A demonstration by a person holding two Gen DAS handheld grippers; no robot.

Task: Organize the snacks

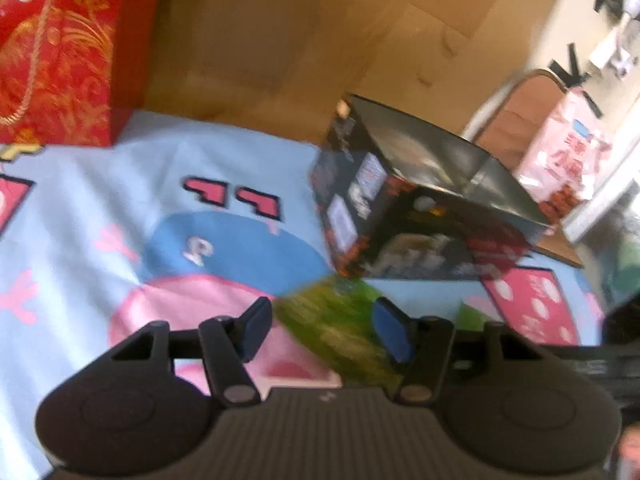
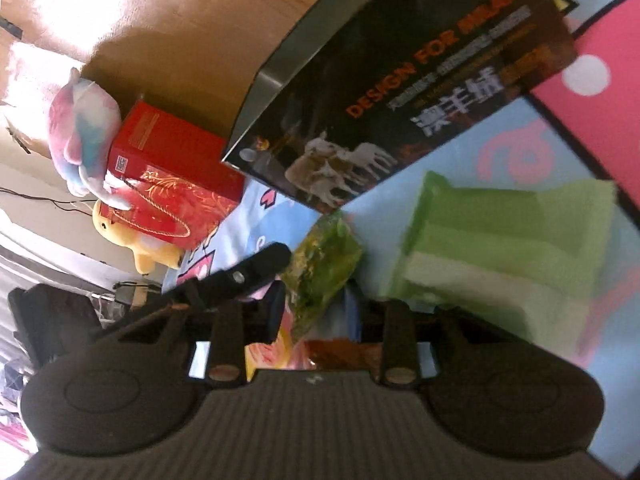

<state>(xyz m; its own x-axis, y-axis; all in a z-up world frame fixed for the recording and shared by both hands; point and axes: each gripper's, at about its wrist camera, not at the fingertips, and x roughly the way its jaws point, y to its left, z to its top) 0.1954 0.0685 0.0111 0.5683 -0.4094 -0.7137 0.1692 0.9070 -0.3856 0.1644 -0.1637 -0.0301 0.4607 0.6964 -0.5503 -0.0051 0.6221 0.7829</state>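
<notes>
The green snack packet [image 2: 324, 268] sits between the pads of the right tool [image 2: 316, 304], which appear closed on its near end, its long axis running toward the open black box [image 2: 400, 92] just ahead, while the left tool [image 1: 324, 332] hovers part-open around it.

A red gift bag [image 2: 172, 196] with gold cord stands on the cartoon-print blanket [image 1: 120, 200], two plush toys [image 2: 86, 120] leaning against it.
</notes>
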